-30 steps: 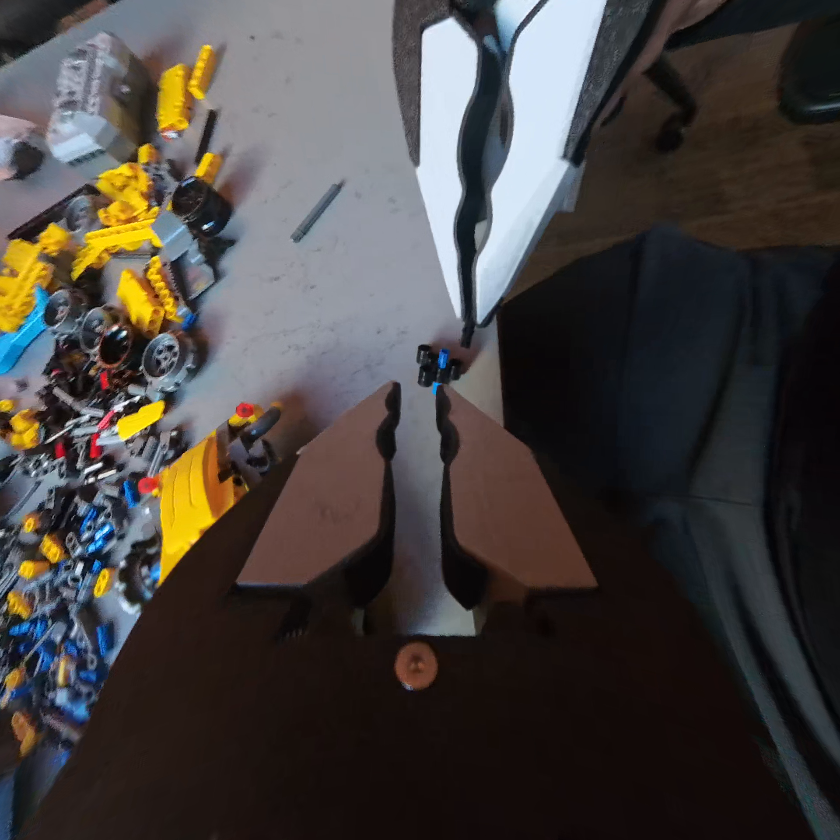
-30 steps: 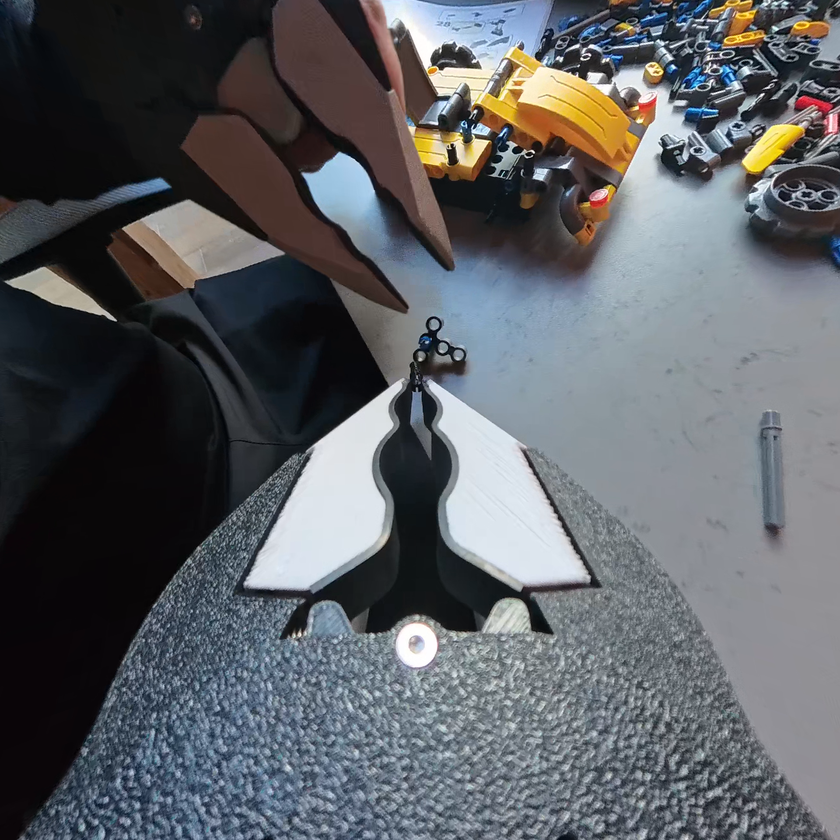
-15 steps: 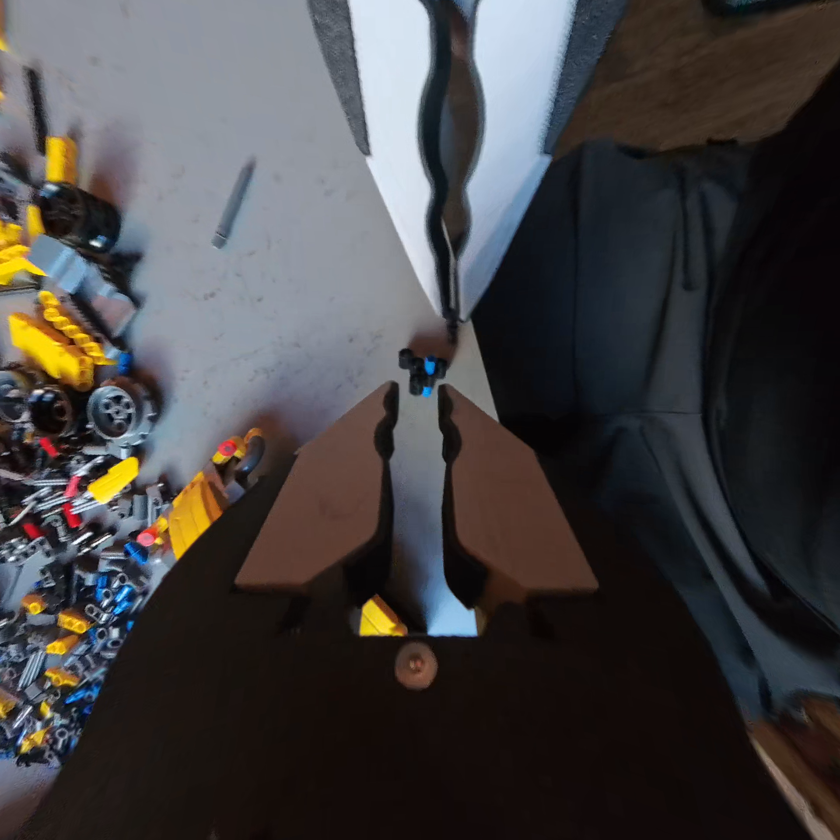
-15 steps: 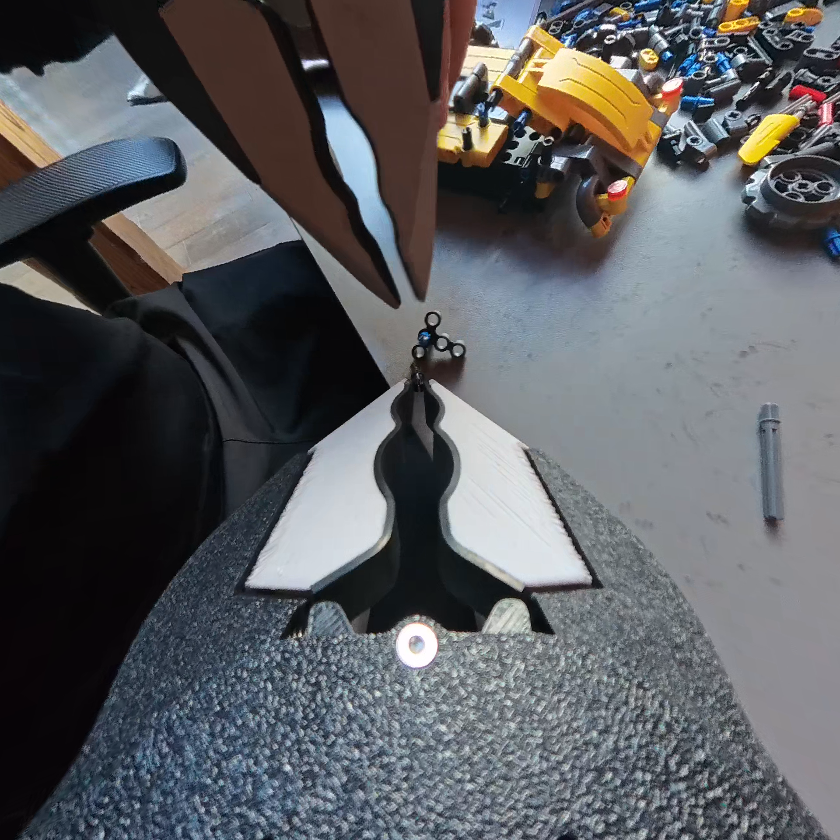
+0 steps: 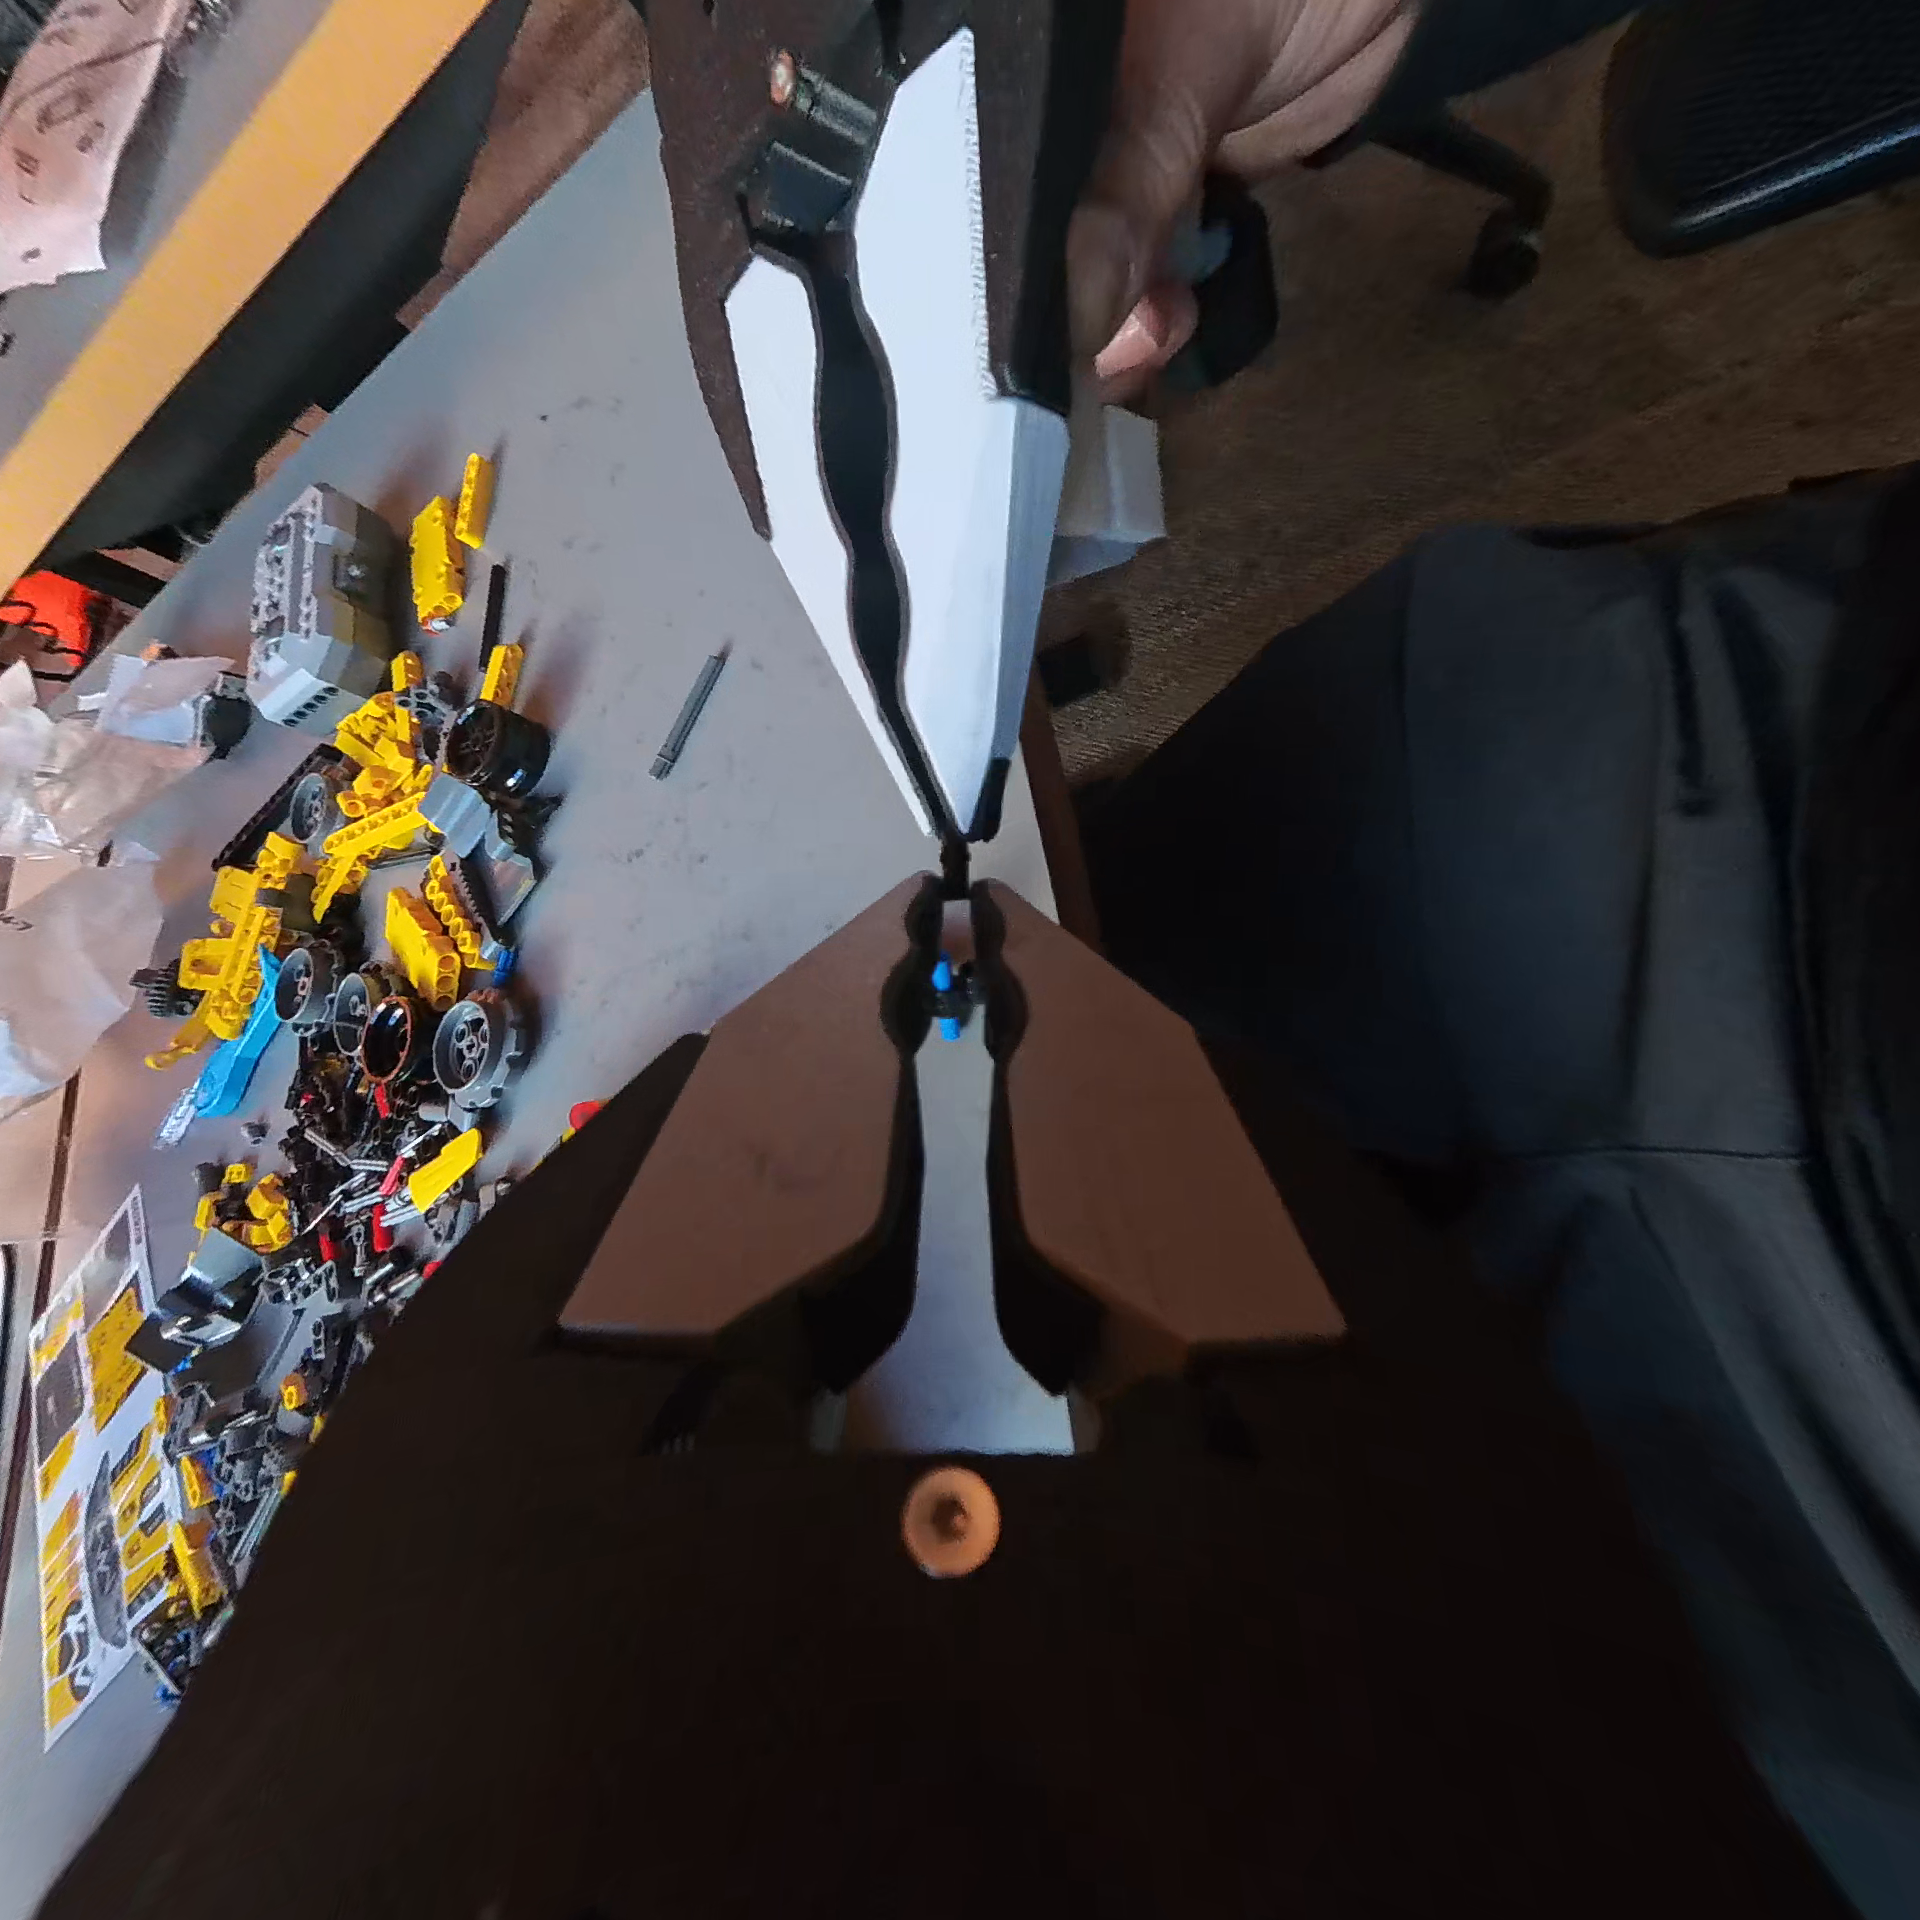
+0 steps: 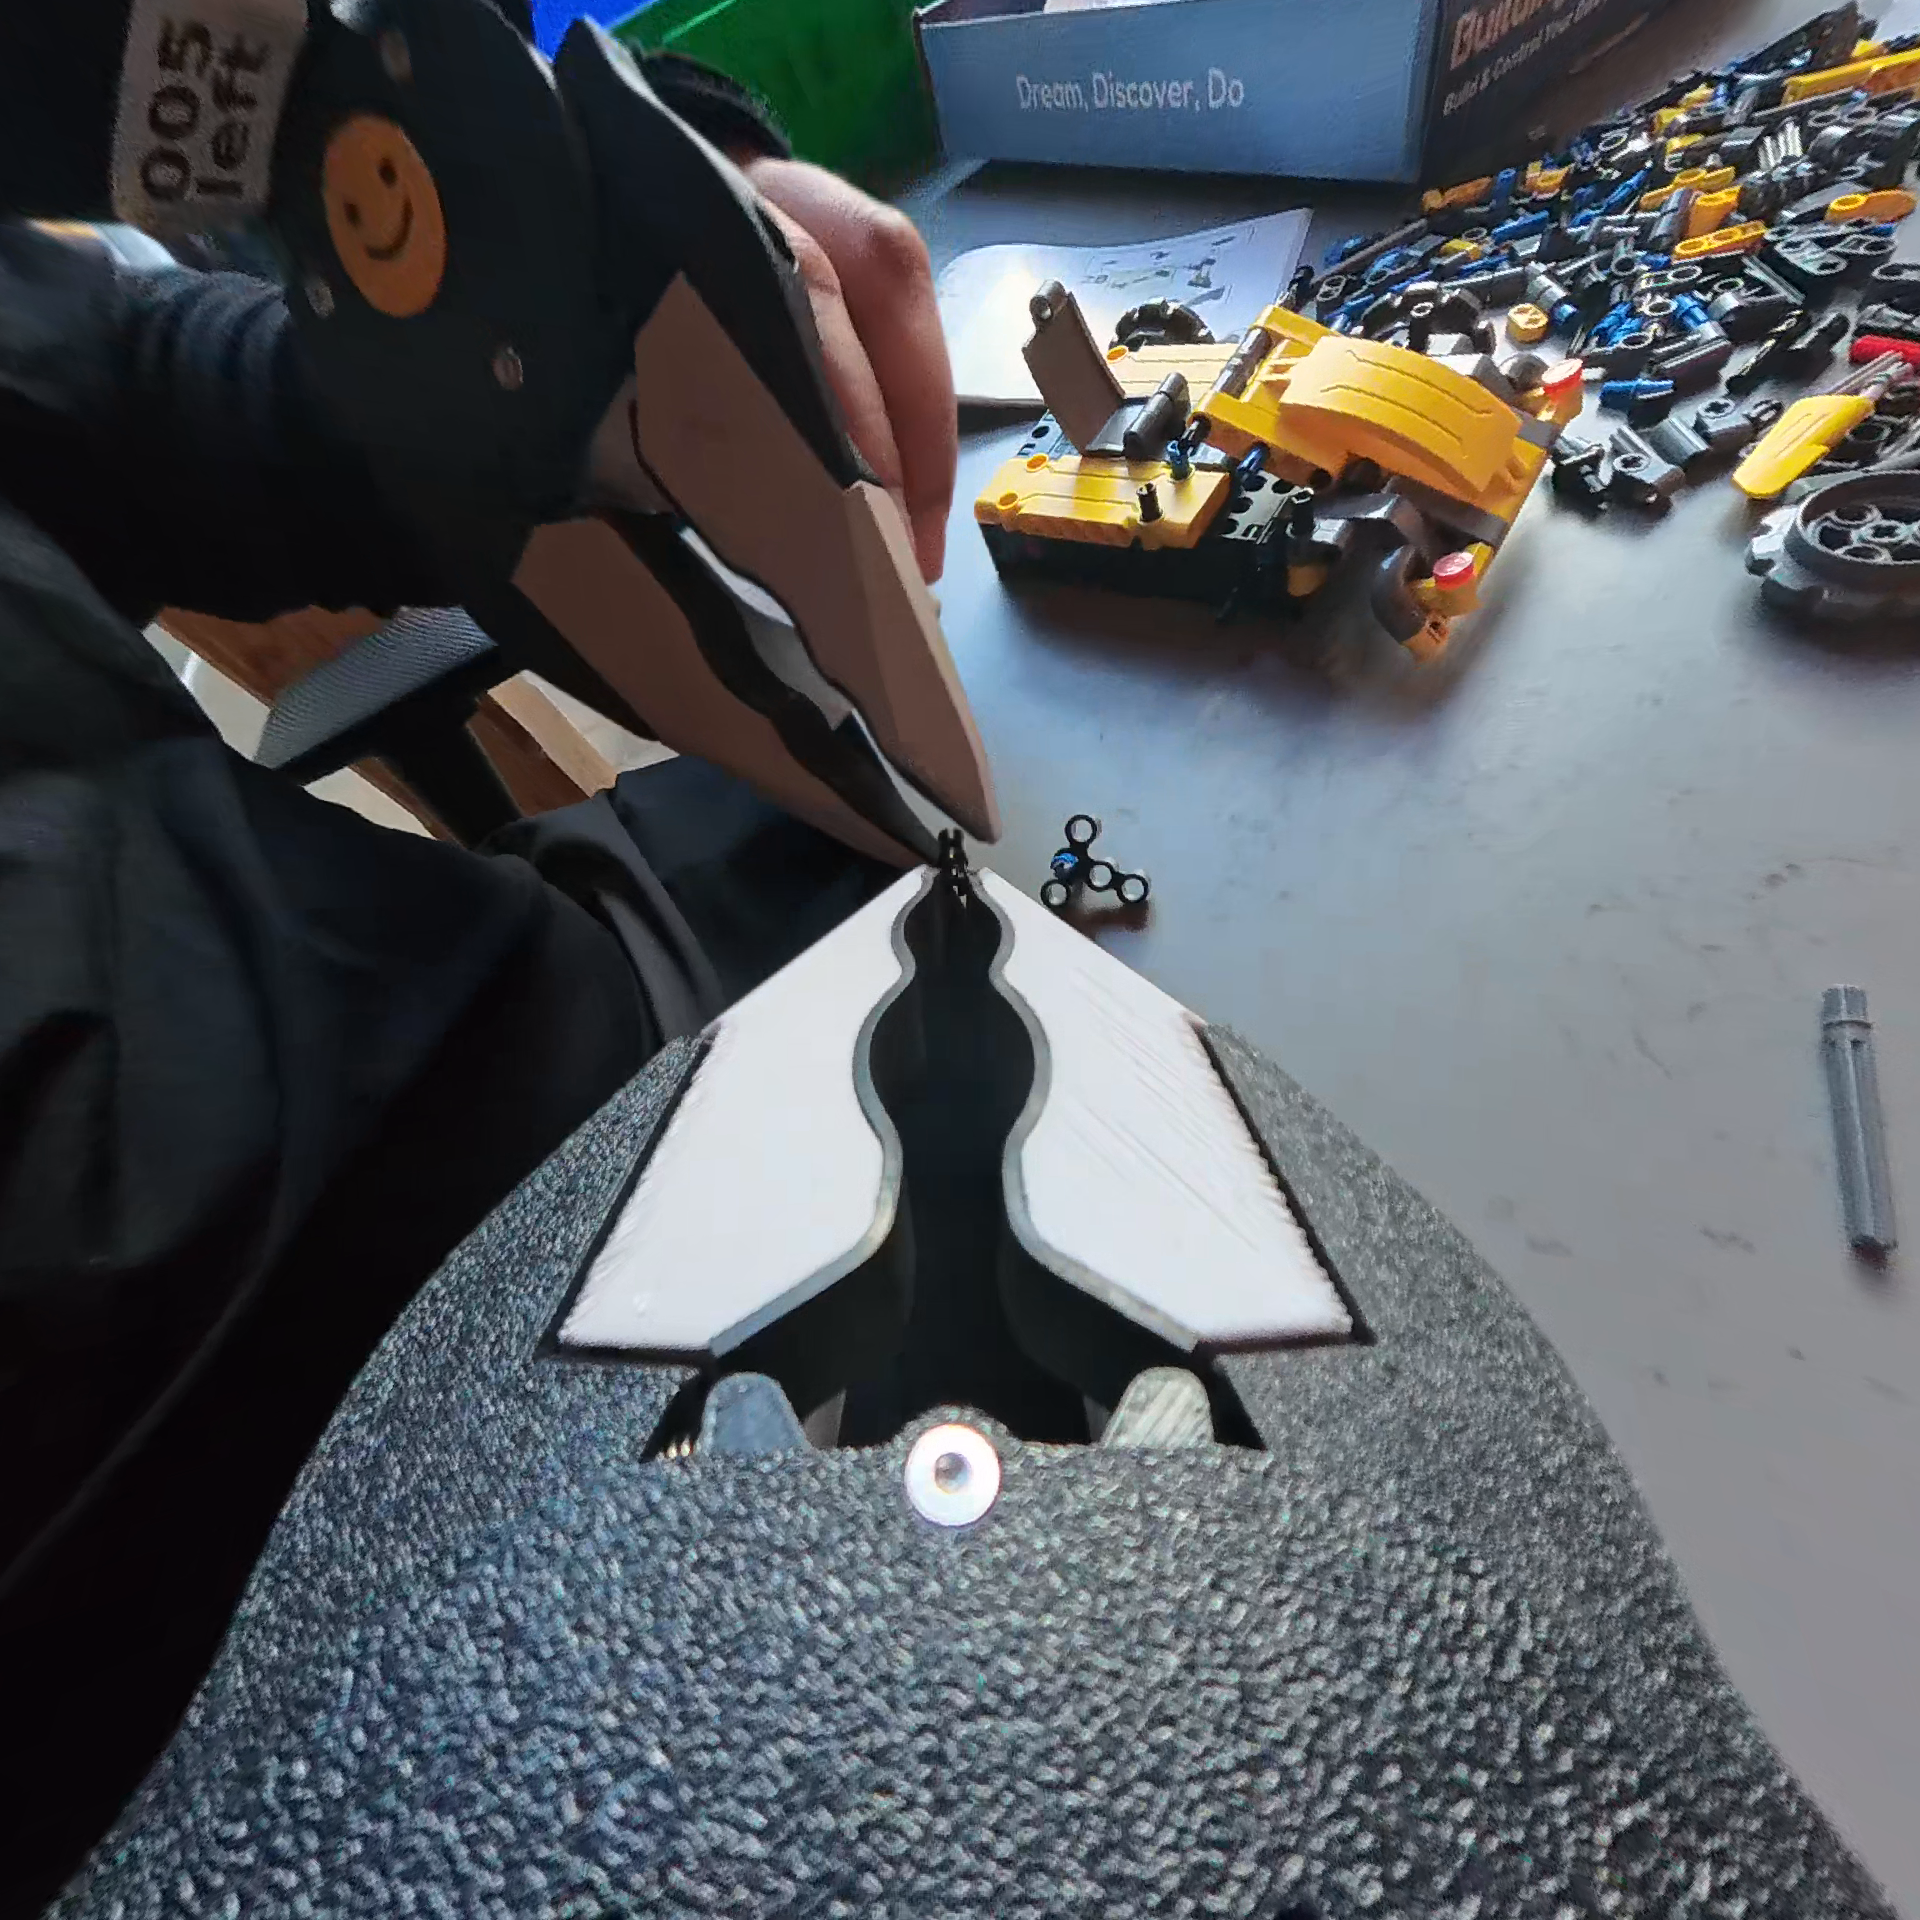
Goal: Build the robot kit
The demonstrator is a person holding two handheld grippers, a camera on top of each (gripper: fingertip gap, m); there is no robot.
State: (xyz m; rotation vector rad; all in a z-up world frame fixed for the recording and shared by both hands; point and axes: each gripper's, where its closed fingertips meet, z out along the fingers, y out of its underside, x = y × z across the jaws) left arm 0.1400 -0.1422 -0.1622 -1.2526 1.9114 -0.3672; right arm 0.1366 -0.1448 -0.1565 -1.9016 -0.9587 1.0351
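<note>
Both claws meet tip to tip just off the near edge of the counter, over the lap of the person holding them. The right claw, white-fingered with a speckled black body, has its tips pressed together on a small black pin that sticks out past them. The left claw, brown-fingered, has its tips drawn in on the other end of that same pin, so the two claws are joined by it, nearly touching.

On the counter just beside the claw tips, close to the near edge, lies a little black three-armed connector with round holes and a blue peg in it; neither claw touches it. Further in from the edge sits a half-built yellow and black vehicle, and beyond that a loose heap of yellow, blue and grey parts. A single grey axle rod lies alone on bare counter, well apart from everything.

A second ago the left claw was spread and hanging above the connector, short of the pin. Since then its tips have narrowed and come up against the right claw's tips, while the right claw has kept its pinch on the pin.
</note>
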